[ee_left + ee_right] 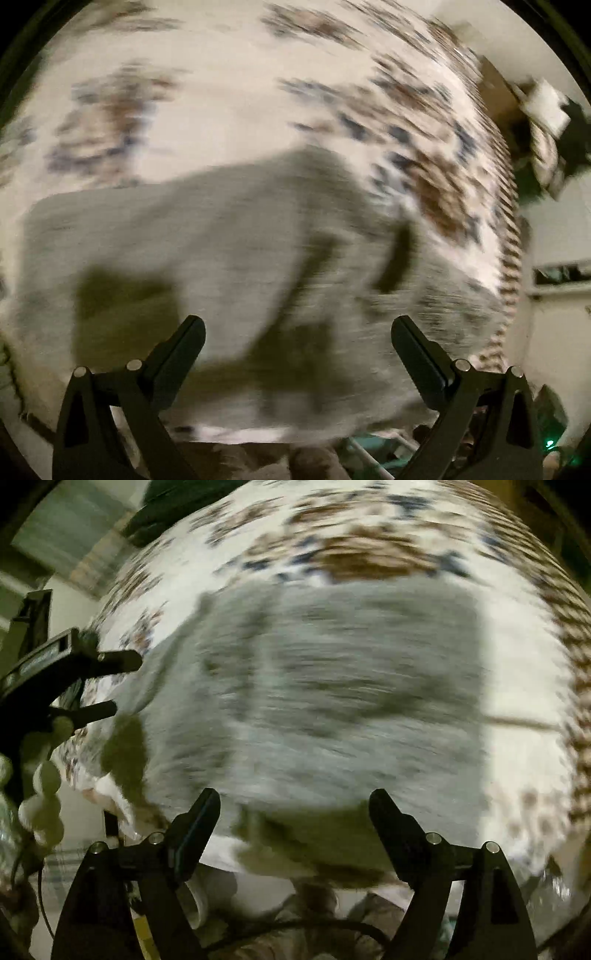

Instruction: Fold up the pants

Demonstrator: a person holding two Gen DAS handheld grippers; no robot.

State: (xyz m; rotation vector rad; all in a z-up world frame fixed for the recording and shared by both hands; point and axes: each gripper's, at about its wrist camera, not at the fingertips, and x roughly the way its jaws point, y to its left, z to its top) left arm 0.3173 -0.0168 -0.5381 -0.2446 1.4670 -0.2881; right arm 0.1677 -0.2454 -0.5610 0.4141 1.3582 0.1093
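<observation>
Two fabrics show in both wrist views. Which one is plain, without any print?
The grey pants. They are a uniform grey, while the bedspread beneath them is white with brown and blue floral blotches.

Both views are blurring with motion. My left hand-held gripper (297, 330) is hanging with its jaws spread wide and nothing between them, above the grey pants (207, 258). My right hand-held gripper (293, 805) is likewise gaping over the same pants (332, 686). The patterned bedspread (229, 110) is lying bare beyond the pants, offering room to pass. In the right view, my left gripper is crowding the pants' left edge.
</observation>
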